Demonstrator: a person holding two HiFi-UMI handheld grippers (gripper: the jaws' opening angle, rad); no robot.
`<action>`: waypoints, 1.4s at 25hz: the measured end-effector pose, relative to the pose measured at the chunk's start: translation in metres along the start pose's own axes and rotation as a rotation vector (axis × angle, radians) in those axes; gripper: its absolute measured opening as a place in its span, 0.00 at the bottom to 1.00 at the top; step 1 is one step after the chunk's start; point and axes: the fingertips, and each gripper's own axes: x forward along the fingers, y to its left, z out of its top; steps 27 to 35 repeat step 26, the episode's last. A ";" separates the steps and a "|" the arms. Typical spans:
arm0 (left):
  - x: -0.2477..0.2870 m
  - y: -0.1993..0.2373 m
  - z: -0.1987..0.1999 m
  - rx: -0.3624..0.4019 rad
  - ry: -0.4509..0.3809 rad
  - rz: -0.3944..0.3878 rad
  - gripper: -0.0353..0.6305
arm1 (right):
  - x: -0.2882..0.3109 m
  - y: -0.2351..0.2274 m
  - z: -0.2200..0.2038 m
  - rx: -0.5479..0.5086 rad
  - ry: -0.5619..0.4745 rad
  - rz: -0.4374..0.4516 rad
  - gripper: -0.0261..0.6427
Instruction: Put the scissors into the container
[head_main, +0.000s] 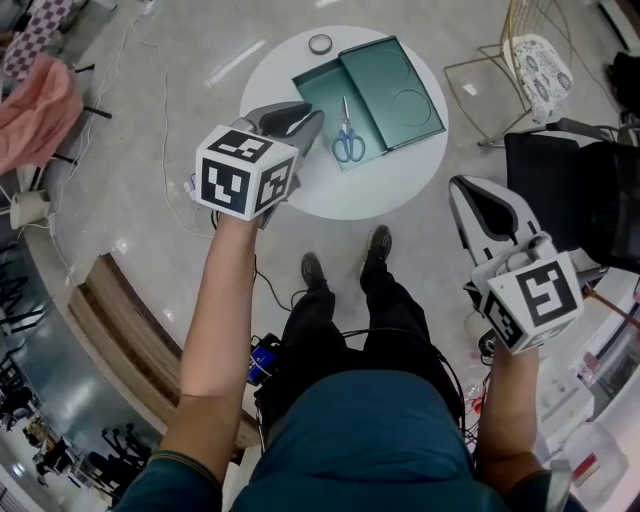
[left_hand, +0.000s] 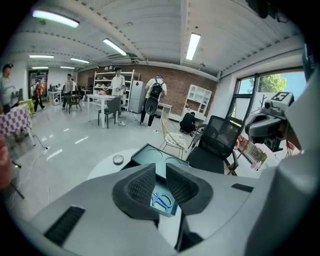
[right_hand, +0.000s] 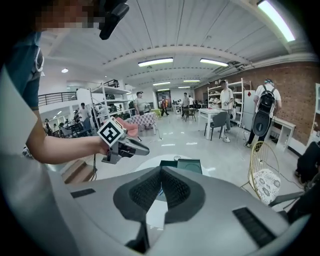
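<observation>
Left gripper view: held fingers of left gripper (left_hand: 160, 170) a slit apart, empty; those of right gripper (right_hand: 161, 172) pressed shut, empty. Saw blue-handled scissors (head_main: 348, 138) lying inside teal rectangular container (head_main: 318, 92) at twelve o'clock. Best lifted clear without nudging it.

A round white table (head_main: 280, 80) on a pale grey, glossy floor (head_main: 150, 150) with faint marbling. The container (head_main: 400, 90) is dark green. The scissors (head_main: 348, 140) have blue handles and silvery blades. The left gripper (head_main: 316, 116) and right gripper (head_main: 462, 186) are light grey with black textured pads, each with a white cube patterned in black square markers. A pink cloth (head_main: 40, 100). A gold wire chair (head_main: 515, 40) with a white, dark-printed cushion (head_main: 545, 65). The person's top (head_main: 370, 440) is teal; trousers (head_main: 330, 330) and shoes (head_main: 313, 270) are black.
</observation>
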 end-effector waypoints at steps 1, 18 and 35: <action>-0.013 -0.003 0.008 0.017 -0.021 0.003 0.17 | -0.005 0.006 0.009 -0.021 -0.016 0.001 0.09; -0.265 -0.087 0.121 0.233 -0.278 0.001 0.15 | -0.105 0.097 0.133 -0.135 -0.144 -0.017 0.09; -0.373 -0.125 0.126 0.220 -0.285 0.027 0.15 | -0.160 0.163 0.170 -0.167 -0.169 -0.020 0.09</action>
